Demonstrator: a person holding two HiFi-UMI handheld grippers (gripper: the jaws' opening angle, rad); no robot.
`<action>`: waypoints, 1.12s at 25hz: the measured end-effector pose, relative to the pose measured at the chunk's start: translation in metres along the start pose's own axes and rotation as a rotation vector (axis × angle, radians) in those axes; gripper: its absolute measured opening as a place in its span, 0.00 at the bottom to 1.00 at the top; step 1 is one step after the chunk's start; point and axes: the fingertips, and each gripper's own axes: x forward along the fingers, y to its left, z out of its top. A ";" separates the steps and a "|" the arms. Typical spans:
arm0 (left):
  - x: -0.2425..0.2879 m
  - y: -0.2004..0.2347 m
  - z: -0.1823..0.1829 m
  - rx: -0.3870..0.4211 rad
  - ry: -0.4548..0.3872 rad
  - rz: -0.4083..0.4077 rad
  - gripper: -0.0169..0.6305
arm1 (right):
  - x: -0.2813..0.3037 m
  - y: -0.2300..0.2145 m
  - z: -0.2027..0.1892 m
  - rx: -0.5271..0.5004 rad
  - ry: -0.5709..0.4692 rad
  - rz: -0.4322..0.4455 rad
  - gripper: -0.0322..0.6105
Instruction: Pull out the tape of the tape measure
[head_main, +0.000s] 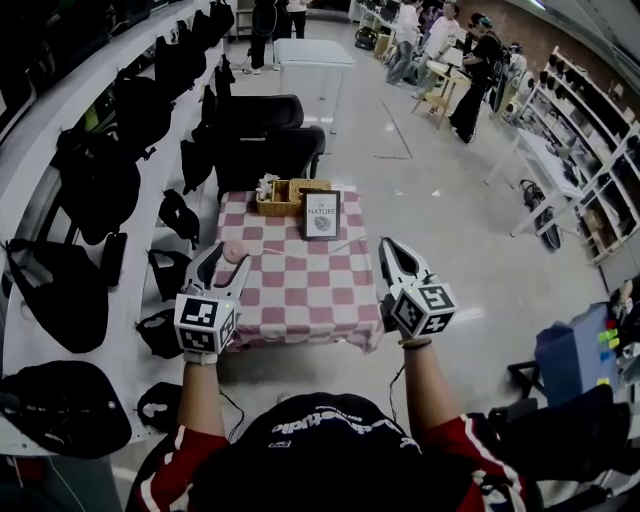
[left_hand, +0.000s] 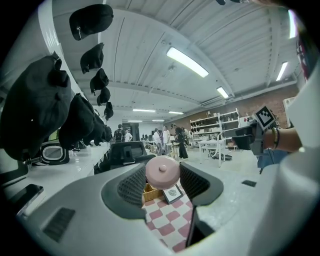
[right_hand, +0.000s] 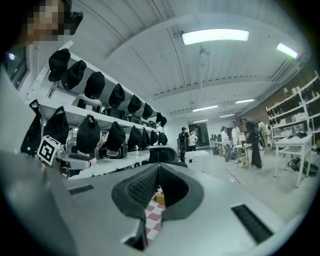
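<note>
My left gripper (head_main: 227, 260) clamps the pink tape measure (left_hand: 162, 172) over the table (head_main: 300, 292). My right gripper (right_hand: 158, 172) has its jaws pressed together, empty.

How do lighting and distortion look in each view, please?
Head view: evenly lit, checked table sharp, room edges curved. Left gripper view: round black vignette, ceiling light glaring, pink tape measure crisp. Right gripper view: same vignette, ceiling lamp blown out.

Head view steeply down on table (head_main: 300, 290); left gripper (head_main: 225, 262), right gripper (head_main: 397, 248) views fwd over same table.
</note>
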 end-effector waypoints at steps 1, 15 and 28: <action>0.000 0.001 -0.001 -0.004 -0.001 0.000 0.36 | 0.001 0.002 0.000 -0.002 0.001 -0.002 0.06; 0.033 0.003 -0.022 -0.026 0.029 0.017 0.36 | 0.028 -0.025 -0.021 0.008 0.031 -0.011 0.06; 0.106 0.001 -0.056 -0.035 0.112 0.037 0.36 | 0.080 -0.089 -0.066 0.056 0.085 -0.027 0.06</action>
